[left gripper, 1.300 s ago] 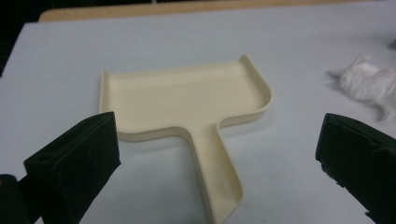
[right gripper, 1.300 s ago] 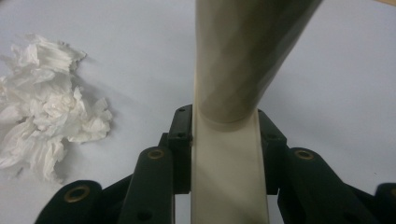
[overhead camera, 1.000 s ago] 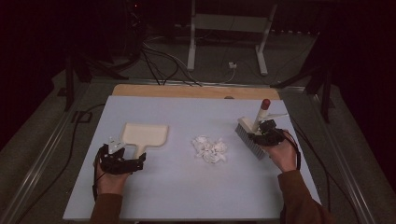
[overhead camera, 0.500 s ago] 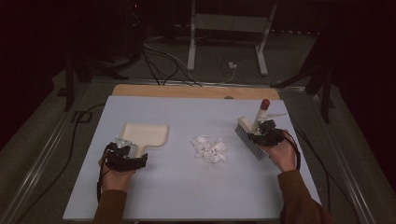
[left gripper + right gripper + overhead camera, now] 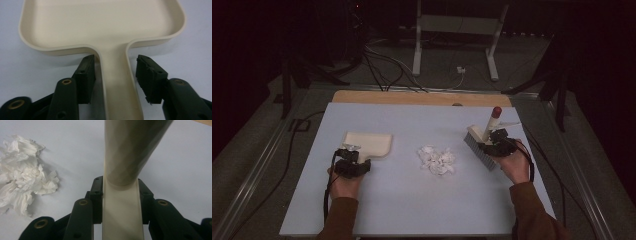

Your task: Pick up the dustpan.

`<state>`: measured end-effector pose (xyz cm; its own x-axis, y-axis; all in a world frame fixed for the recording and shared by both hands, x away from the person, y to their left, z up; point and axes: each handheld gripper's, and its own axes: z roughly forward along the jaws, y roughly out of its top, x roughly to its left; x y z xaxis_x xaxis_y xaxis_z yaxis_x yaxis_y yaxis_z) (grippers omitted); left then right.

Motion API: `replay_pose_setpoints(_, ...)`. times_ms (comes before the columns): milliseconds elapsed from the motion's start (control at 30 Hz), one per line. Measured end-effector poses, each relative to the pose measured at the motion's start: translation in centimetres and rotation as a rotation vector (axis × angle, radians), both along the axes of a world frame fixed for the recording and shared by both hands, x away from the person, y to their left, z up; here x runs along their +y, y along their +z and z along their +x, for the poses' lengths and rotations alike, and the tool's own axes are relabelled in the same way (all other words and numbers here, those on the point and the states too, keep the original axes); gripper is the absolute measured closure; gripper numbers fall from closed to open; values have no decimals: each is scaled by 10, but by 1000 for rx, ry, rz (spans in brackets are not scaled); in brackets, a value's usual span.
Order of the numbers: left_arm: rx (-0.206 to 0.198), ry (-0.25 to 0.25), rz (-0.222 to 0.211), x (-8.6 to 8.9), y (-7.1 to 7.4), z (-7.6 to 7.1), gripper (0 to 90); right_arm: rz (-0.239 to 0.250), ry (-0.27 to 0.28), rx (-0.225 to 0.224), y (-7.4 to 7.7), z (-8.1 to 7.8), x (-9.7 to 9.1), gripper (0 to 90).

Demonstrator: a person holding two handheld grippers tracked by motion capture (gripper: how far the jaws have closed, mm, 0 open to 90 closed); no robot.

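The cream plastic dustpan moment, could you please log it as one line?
left gripper: closing astride cream plastic dustpan handle, pads apart | right gripper: shut on cream brush

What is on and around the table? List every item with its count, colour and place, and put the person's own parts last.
dustpan: one, cream, left part of the table, handle toward the person
paper scraps: one small heap, white, crumpled, middle of the table
brush: one, cream with grey bristles and a red-tipped handle, right part of the table
table: one, pale blue top with a wooden strip along the far edge
stand: one, light grey metal legs, on the floor beyond the table
cables: several, black and white, on the floor beyond the table
left gripper: one, black, jaws have just been closing, astride the dustpan handle, a gap on one side
right gripper: one, black, clamped on the brush handle
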<state>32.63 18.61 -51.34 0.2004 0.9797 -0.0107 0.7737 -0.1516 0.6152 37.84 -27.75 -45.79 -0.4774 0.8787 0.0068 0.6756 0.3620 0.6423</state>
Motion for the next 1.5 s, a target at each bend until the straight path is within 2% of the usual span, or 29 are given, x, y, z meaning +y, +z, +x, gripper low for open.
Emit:
replay_pose_setpoints(67,4,-1,13,-1,0,0,571,0,-1,0,0,0,0,670)
replay_pose_setpoints(200,12,16,2,2,1,1,657,2,0,0,0,0,1,670)
replay_pose_setpoints(333,12,16,5,1,1,1,662,2,3,-3,0,0,2,670)
replay_pose_setpoints(433,18,15,-11,3,1,2,663,5,1,-1,-1,0,1,670)
replay_pose_setpoints(700,35,2,10,2,3,4,666,9,0,-2,-1,1,1,670)
replay_pose_setpoints(1067,29,-45,-37,9,10,-2,670,12,3,-3,-1,1,2,671)
replay_pose_setpoints(1433,15,-104,-58,10,20,-6,670,15,0,-1,-1,1,0,671)
replay_pose_setpoints(1500,17,-133,-53,9,23,-7,669,16,-1,-2,-2,1,0,671)
